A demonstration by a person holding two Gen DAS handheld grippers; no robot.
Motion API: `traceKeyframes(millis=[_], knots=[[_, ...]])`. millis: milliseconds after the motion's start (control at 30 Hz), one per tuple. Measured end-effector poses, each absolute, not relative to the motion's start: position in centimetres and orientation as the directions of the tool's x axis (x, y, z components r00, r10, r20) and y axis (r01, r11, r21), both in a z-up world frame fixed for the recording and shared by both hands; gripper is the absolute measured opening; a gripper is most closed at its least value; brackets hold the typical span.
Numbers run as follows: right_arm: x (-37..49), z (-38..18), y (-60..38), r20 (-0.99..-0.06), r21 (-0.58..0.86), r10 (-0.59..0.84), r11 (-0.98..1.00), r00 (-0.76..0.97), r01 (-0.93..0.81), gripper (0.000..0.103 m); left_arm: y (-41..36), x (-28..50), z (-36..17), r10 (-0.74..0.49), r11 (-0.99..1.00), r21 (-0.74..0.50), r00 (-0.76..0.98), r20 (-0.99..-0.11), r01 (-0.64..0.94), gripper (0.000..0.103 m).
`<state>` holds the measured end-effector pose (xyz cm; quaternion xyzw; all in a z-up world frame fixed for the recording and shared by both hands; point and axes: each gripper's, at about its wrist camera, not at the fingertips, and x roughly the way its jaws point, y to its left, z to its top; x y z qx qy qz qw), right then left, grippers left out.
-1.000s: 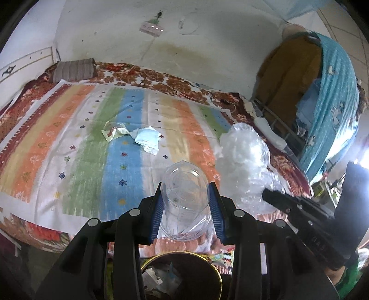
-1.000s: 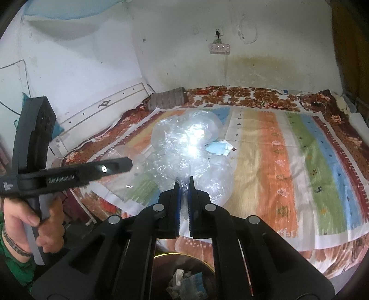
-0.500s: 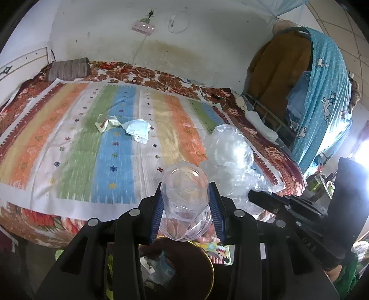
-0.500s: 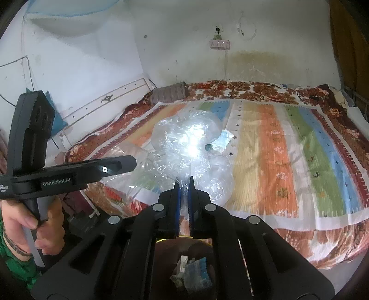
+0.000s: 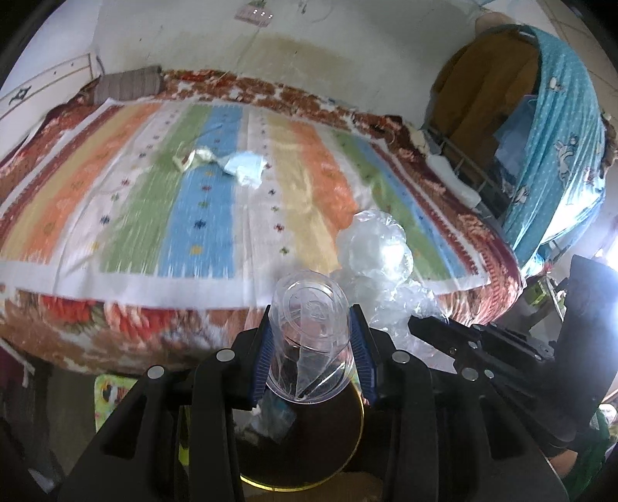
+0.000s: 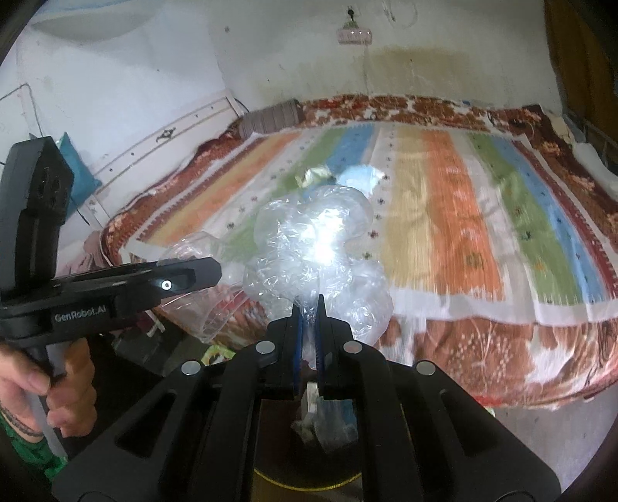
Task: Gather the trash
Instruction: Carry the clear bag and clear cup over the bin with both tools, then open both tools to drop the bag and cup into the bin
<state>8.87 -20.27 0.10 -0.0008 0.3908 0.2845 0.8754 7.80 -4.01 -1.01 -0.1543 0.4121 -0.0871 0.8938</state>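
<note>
Left tongs (image 5: 312, 343) gripping clear cup (image 5: 309, 332), right tongs (image 6: 308, 328) pinching crumpled plastic (image 6: 313, 247), bin (image 5: 309, 444) below

Stained whitish wall (image 6: 444, 58) behind, power strip (image 6: 354, 35) high on it. Bed (image 5: 231, 316) filling the middle, striped spread (image 5: 201, 200) over floral sheet (image 6: 483, 351), grey pillow (image 5: 129, 83) at the head. Blue patterned curtain (image 5: 560, 127) at right over brown cloth. Bright glare at far right.
</note>
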Motion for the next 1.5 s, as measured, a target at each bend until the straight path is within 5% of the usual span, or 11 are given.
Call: traceKeyframes(millis=[533,1500], knots=[[9.5,-6.4,-19.7,-0.844,0.262,0.413,0.874,0.341,-0.409,0.005,-2.6,8.7,-7.6,-0.341,0.887,-0.441,0.448,-0.826,-0.139,0.037],[12.6,-15.8,-18.1,-0.963,0.215,0.250,0.936,0.098,-0.279,0.008,-2.5,11.8,-16.3,-0.275,0.888,-0.325,0.193,-0.942,-0.325,0.037]])
